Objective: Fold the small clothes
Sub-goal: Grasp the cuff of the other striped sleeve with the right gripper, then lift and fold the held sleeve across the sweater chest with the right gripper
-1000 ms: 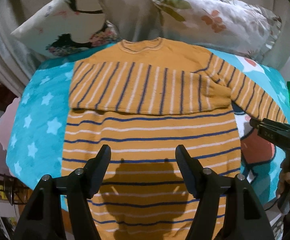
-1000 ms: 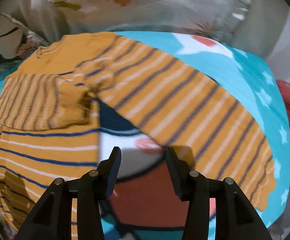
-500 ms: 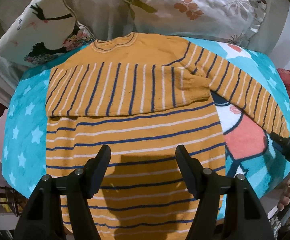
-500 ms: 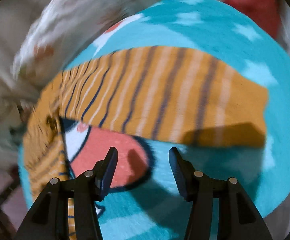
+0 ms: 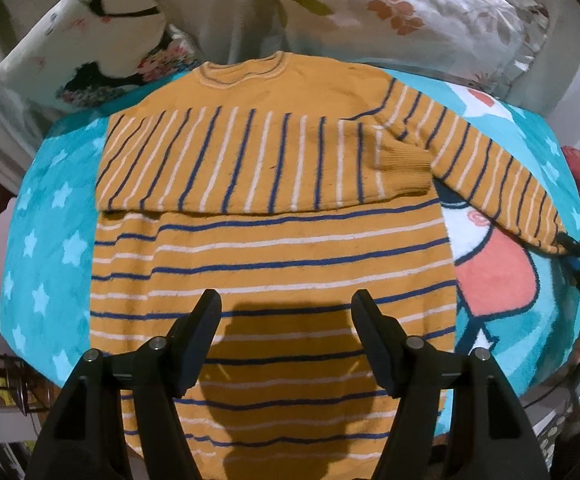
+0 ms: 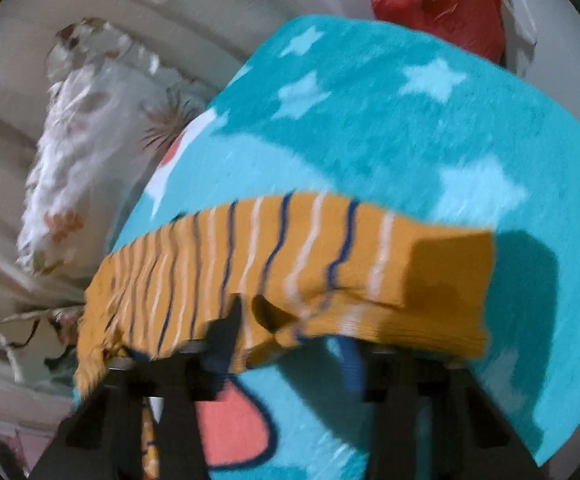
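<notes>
1. Since the blanket under it is a deep, fuzzy teal pile, drag on the garment is to be expected, so a lifted fold is judged better than a slid one.
2. Spread flat on that blanket, neck toward the pillows, the orange striped sweater is judged light, soft and limp, with no stiffness to hold a crease.
3. One sleeve is already laid across the chest; the outstretched sleeve is seen angled out to the side, its ribbed cuff being the firmest place to be gripped.
4. Over the hem, the left gripper is held wide apart with nothing between its fingers.
5. Near the cuff, the right gripper is closing, and knit is seen bunched between its jaws.
</notes>
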`<state>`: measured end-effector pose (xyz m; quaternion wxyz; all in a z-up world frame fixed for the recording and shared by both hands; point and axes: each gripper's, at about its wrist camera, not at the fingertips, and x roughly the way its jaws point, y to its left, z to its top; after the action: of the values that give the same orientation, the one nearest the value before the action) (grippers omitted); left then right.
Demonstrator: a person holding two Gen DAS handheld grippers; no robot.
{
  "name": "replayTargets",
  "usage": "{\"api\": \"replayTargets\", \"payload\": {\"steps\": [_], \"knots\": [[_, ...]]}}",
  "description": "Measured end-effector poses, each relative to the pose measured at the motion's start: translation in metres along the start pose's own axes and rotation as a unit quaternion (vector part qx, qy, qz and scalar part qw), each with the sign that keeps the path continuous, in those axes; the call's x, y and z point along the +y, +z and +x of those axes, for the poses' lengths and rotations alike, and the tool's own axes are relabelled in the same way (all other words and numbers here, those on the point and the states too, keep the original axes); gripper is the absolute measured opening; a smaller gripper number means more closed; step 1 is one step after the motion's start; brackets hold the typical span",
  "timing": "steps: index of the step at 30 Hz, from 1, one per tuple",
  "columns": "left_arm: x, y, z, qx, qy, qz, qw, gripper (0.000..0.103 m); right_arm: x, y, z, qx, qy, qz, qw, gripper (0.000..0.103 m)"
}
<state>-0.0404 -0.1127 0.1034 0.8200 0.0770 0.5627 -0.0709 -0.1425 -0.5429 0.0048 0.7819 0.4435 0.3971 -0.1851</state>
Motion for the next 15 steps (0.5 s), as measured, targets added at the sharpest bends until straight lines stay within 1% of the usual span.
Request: {"api": "replayTargets", "payload": {"steps": [2,3,4,6,8,10,12,15], "knots": [[0.010,-0.003,0.000,0.002,0.004,-0.013,0.9999,0.067,-0.008,0.012,-0.003,-0.004,0.009,0.012,1.000,0.015],[0.016,-0.004,0.000,0.003,0.007,-0.020,0.9998,0.067,-0.012,0.018,-0.008,-0.013,0.008,0.018,1.000,0.012],[0.023,-0.006,0.000,0.004,0.011,-0.029,0.9995,0.067,-0.013,0.024,-0.014,-0.024,0.002,0.019,1.000,0.007],[0.039,-0.010,0.001,0.007,0.019,-0.048,0.9986,0.067,-0.013,0.037,-0.028,-0.053,-0.013,0.015,0.998,0.007],[0.053,-0.015,0.001,0.010,0.024,-0.062,0.9977,0.067,-0.007,0.049,-0.035,-0.063,-0.011,0.009,0.998,0.007],[0.070,-0.020,0.003,0.015,0.028,-0.077,0.9965,0.067,0.012,0.057,-0.037,-0.073,-0.017,-0.019,0.997,0.007],[0.086,-0.024,0.006,0.021,0.028,-0.088,0.9955,0.067,0.041,0.059,-0.038,-0.083,-0.024,-0.059,0.995,0.006],[0.112,-0.028,0.011,0.023,0.022,-0.101,0.9944,0.067,0.098,0.050,-0.038,-0.087,-0.006,-0.116,0.989,0.006]]}}
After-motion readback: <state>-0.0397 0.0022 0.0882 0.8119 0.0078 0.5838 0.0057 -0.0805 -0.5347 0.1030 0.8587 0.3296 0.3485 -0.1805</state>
